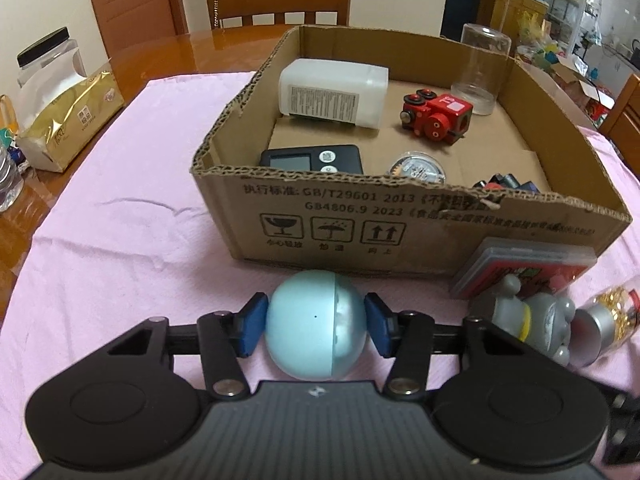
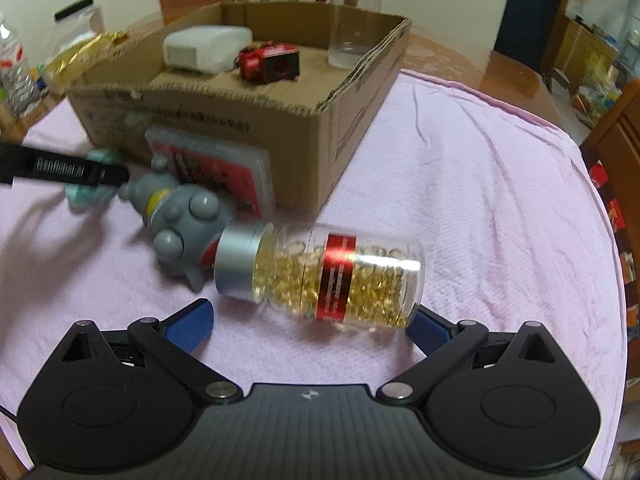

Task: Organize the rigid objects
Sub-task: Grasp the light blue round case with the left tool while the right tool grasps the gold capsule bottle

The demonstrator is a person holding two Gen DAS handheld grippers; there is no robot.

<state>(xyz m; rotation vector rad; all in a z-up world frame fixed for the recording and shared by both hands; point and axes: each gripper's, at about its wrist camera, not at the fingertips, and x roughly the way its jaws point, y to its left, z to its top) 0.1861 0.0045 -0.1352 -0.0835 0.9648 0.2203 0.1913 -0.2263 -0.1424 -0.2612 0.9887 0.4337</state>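
Two ribbed blue fingers pinching smooth pale-blue ball; right fingers spread.

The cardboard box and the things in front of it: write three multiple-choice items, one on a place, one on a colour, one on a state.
1. Where does the red wooden toy train sit?
A. Inside the open cardboard box
B. On the pink cloth
C. On a chair

2. What colour is the smooth ball between the left tongs?
A. Yellow
B. Pale blue
C. Red

3. How is the clear capsule bottle with a silver cap?
A. Upright in the box
B. Held by the right tongs
C. On its side on the pink cloth

Answers: 1 A, it stands on the box floor beside the white container. 2 B, the left wrist view shows pale blue, with the pads pressing on both sides. 3 C, it lies flat while the right tongs stand open.
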